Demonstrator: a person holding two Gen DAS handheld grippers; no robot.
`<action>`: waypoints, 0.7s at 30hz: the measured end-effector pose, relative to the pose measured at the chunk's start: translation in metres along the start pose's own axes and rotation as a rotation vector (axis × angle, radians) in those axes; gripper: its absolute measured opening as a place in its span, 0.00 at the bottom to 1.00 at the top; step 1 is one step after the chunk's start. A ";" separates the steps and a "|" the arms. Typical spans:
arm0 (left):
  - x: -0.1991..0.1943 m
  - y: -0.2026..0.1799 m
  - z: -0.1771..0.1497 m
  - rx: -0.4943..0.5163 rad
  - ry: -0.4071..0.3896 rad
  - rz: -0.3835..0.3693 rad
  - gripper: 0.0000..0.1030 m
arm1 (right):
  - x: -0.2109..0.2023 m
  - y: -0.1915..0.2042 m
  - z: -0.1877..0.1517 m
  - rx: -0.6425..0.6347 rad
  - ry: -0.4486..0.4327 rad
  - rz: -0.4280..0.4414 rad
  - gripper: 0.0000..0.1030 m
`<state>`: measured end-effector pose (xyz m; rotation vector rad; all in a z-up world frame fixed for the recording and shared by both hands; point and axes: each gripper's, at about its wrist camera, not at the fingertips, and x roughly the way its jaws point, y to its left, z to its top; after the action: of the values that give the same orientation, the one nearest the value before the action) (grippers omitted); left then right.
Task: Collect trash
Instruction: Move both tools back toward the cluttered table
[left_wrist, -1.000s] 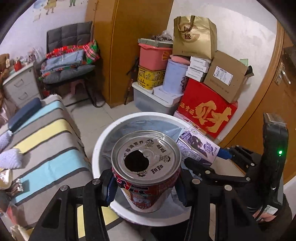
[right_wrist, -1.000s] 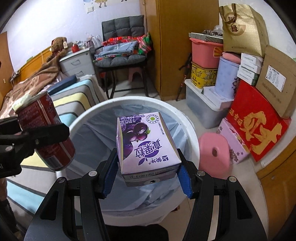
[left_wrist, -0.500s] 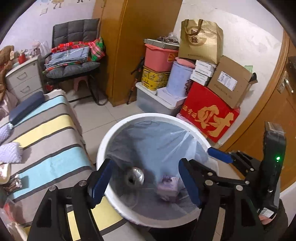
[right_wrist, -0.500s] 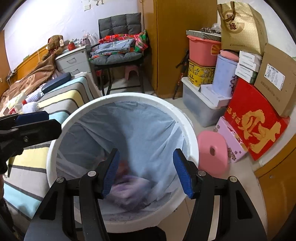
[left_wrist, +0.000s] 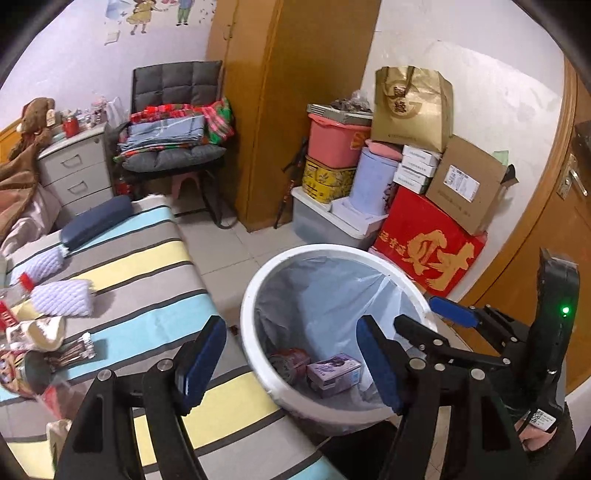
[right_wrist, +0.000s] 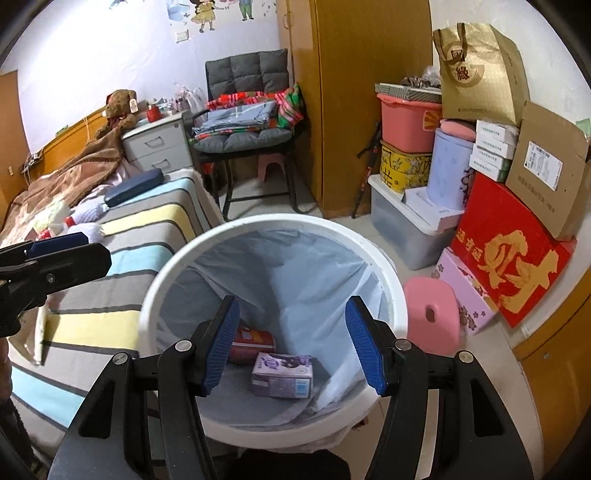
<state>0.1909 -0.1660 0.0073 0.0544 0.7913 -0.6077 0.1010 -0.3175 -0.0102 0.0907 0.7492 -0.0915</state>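
Both drops look done: the red can (right_wrist: 254, 341) and the purple carton (right_wrist: 283, 374) lie side by side on the bottom of the white bin (right_wrist: 395, 291), inside its liner. More trash waits on the striped bed (left_wrist: 122, 266), where wrappers and a jar (left_wrist: 33, 369) sit near its edge, so the sensible move, I'd say, is to swing across and come at one piece squarely. The left gripper (left_wrist: 291, 363) hangs wide and empty beside the bin's rim. The right gripper (right_wrist: 293, 347) hovers over the bin's mouth, spread wide, holding nothing.
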 end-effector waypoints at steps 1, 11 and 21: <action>-0.003 0.002 -0.001 -0.001 -0.002 0.004 0.71 | -0.001 0.001 0.000 -0.002 -0.005 0.004 0.60; -0.051 0.035 -0.020 -0.047 -0.062 0.077 0.71 | -0.010 0.035 -0.001 -0.034 -0.040 0.063 0.60; -0.095 0.087 -0.047 -0.126 -0.104 0.184 0.71 | -0.015 0.081 -0.007 -0.091 -0.048 0.158 0.60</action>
<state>0.1550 -0.0349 0.0234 -0.0195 0.7129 -0.3826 0.0949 -0.2358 -0.0011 0.0600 0.6954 0.0904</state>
